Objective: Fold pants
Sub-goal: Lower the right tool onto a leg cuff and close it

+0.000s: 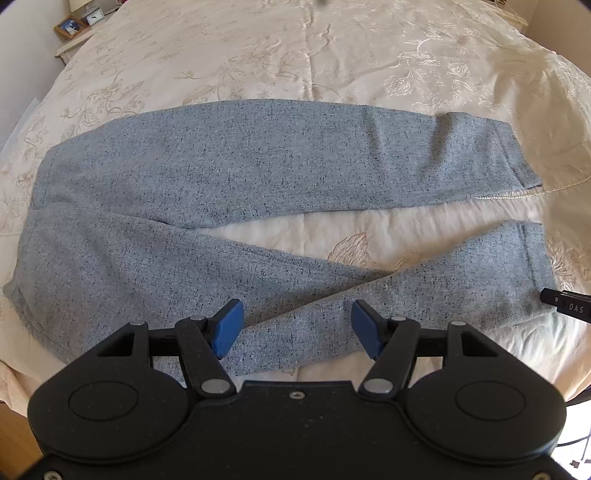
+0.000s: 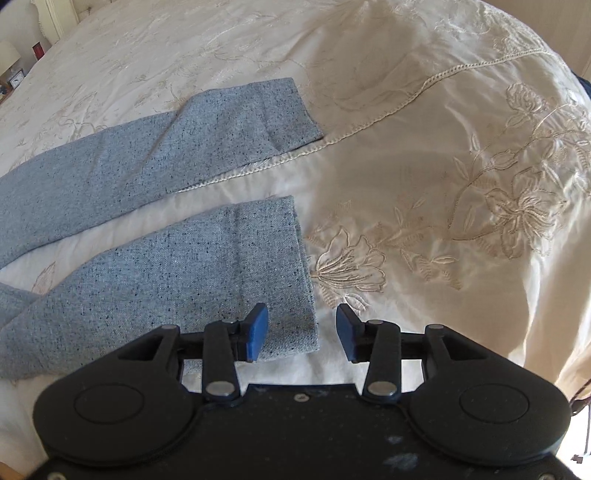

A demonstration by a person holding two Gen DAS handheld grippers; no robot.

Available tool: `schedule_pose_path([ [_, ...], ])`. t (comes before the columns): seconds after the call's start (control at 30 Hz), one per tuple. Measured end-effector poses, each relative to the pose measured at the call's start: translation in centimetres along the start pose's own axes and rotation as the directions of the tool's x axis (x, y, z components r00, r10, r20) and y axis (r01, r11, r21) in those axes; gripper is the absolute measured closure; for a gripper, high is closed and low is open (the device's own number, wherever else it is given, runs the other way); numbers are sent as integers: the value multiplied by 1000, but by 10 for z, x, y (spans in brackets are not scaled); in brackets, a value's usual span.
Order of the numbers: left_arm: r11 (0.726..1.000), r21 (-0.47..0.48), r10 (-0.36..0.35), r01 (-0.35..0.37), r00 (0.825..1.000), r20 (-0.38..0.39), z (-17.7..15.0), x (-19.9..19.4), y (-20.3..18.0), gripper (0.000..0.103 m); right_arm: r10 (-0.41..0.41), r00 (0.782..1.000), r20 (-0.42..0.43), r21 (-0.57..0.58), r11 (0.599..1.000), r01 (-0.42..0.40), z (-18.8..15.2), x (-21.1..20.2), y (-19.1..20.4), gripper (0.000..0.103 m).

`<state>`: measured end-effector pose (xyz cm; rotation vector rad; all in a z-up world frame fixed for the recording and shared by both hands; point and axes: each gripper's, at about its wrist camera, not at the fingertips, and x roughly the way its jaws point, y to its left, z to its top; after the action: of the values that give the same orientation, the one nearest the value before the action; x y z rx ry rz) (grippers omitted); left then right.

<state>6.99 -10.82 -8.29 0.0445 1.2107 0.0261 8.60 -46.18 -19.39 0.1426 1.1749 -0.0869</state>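
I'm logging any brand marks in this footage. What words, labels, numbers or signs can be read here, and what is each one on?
"DAS" in pale letters on the black part of the right gripper that juts in at the edge of the left wrist view.
The clock on the nightstand: face too small to read.
The framed picture beside it: too small to tell if it bears text.
No text shows on the pants or the bedspread.

Light: daylight is falling brightly across my bedspread [image 1: 332,55], coming from the right.
Glare: the satin is shining palest near the pants [image 1: 221,173].
Shadows: soft ones are lying under my right gripper [image 2: 301,330].
Distortion: the fisheye is bending edges and darkening corners.
Focus: far nightstand items [image 1: 79,22] are looking soft.
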Motion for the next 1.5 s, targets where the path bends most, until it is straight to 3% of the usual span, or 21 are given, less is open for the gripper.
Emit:
schedule_pose_path([
  [0.17,1000,-4,21,-21,1000,-7,0,4,-2,35,66,997,-50,-19,998,-67,-1,17,-3,62],
  [0.23,1000,-4,23,-23,1000,-6,1,4,-4,35,71,997,-19,-32,997,-71,-4,11,-2,91],
  [0.27,1000,-4,23,-23,1000,-6,1,5,-5,35,72,997,-22,-36,997,-73,-6,6,-1,94],
  [0.4,1000,-1,17,-17,1000,-2,3,8,-7,35,64,996,-59,-29,997,-66,-23,-12,-6,95],
  [0.63,1000,22,9,-9,1000,-6,4,12,-15,35,9,980,-198,-9,1000,-10,-68,-20,-22,94],
  [0.73,999,32,10,-10,1000,0,3,10,-17,35,12,968,-251,-6,1000,-14,-67,-18,-26,86],
  [0.8,999,37,11,-11,1000,1,2,10,-17,35,-5,980,-200,3,1000,5,-58,-26,-29,81],
  [0.87,999,37,6,-6,1000,-6,1,11,-17,35,-1,996,-87,36,999,4,-48,-39,-35,67],
  [0.93,999,35,4,-3,1000,-15,0,13,-16,35,6,1000,-21,72,997,-4,-32,-37,-40,66],
  [1.27,999,34,2,-1,1000,-26,-4,12,-10,35,37,997,-64,141,990,-28,5,25,-44,63],
  [1.33,999,37,6,-5,999,-35,-5,13,-10,35,59,997,-56,163,985,-49,5,26,-43,62],
  [1.37,999,41,9,-7,999,-38,-6,13,-9,35,68,996,-60,159,986,-58,7,26,-41,70],
  [1.4,999,43,11,-9,999,-39,-6,14,-9,35,80,995,-64,140,988,-70,8,28,-36,87],
  [1.5,999,47,14,-12,999,-43,-8,14,-8,35,23,999,-25,12,1000,-22,13,17,-15,92],
])
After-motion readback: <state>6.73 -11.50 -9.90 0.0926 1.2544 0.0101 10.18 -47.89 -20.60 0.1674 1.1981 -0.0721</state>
